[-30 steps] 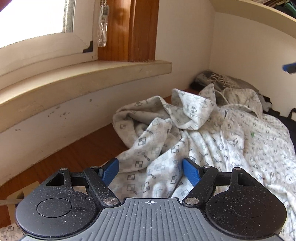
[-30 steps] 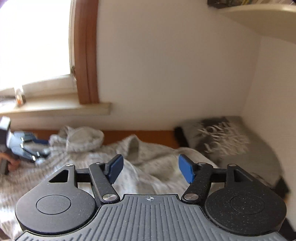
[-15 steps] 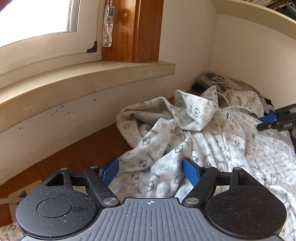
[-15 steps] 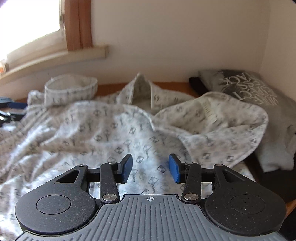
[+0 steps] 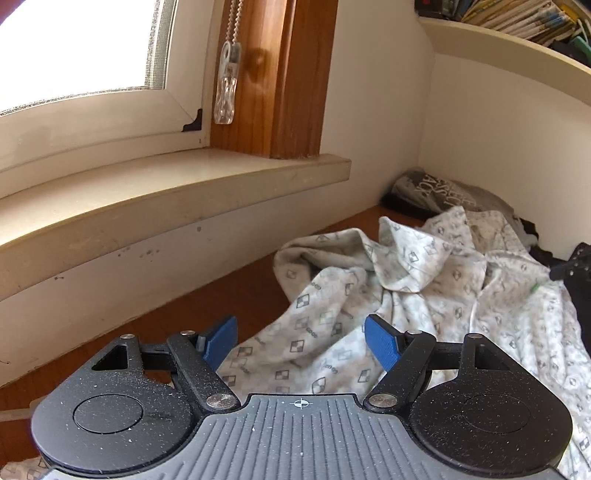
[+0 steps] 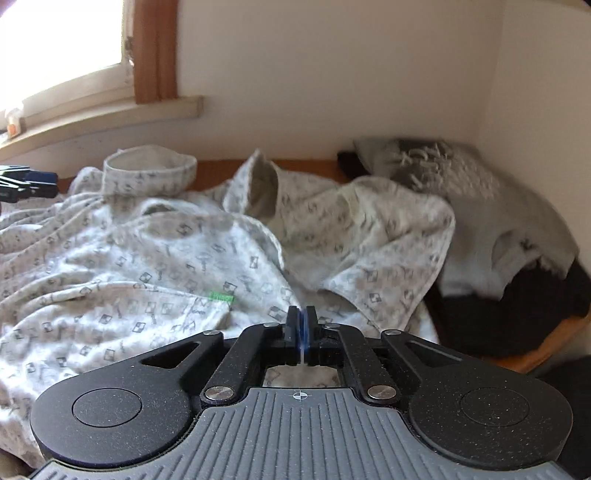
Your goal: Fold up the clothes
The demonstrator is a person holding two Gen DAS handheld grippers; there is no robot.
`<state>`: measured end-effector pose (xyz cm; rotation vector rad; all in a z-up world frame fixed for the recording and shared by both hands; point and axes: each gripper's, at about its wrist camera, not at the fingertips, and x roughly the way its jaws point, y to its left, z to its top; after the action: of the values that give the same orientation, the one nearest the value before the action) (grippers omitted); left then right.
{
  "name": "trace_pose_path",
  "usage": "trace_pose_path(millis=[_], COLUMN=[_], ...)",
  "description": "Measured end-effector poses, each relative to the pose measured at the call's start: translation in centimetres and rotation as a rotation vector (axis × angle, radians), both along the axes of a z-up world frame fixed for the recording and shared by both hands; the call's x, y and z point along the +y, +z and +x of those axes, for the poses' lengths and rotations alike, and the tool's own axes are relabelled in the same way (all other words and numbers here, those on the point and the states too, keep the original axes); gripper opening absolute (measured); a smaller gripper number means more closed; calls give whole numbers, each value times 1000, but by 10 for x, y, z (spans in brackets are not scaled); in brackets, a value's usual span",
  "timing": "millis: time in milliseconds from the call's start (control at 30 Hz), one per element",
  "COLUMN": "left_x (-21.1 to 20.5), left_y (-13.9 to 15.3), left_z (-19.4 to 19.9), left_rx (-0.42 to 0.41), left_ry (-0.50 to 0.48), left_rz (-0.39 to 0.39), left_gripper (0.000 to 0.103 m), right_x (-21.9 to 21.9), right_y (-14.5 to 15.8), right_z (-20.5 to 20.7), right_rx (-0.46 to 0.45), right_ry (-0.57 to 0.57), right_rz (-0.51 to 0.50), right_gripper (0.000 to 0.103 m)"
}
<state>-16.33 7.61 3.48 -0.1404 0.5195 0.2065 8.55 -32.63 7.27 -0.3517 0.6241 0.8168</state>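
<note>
From the left wrist camera, the left gripper point(image 5: 301, 341) hangs with its blue pads point(image 5: 380, 343) spread wide apart, nothing between them. Just below and ahead of it lies the white patterned garment point(image 5: 388, 302), crumpled in a heap on a brown wooden surface point(image 5: 221, 302). One loose edge of the cloth runs under the gap between the pads. Beyond the heap, in the corner by the wall, sits a grey garment with printed letters point(image 5: 443, 190). A pale window sill point(image 5: 166, 184) curves along the left, with a wooden window frame point(image 5: 291, 74) above it and a clear plastic cord pull point(image 5: 227, 86) hanging in front. A shelf with books point(image 5: 517, 22) shows at the top right. At the right edge a dark part of the other tool point(image 5: 576, 266) pokes in over the cloth.

From the right wrist camera, the right gripper point(image 6: 302, 325) has its fingers pressed together; a thin fold of the white patterned garment seems to be pinched there, though the blur makes this hard to confirm. The garment spreads across the whole left and middle, with a small green tag point(image 6: 221, 297) close to the fingers. The grey garment and a dark cloth point(image 6: 517, 306) lie to the right. The left gripper shows at the far left edge.
</note>
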Motion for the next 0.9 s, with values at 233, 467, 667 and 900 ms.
trace_pose_path(millis=[233,467,667,900], left_x=[9,2,-35,-83], left_y=[1,-1,14,26], left_z=[8,31,16,9], left_rx=[6,112,105,121], left_ry=[36,-22,-119,-167], left_rz=[0,-6,-11,48], left_gripper=[79,46,2,6], right_x=[49,107,112,116], right_y=[-1,-28,-34,-39], right_z=[13,31,43,45], right_rx=[2,43,53,62], right_ry=[27,16,10,0], right_rz=[165,196,204,188], right_gripper=[42,44,48,50])
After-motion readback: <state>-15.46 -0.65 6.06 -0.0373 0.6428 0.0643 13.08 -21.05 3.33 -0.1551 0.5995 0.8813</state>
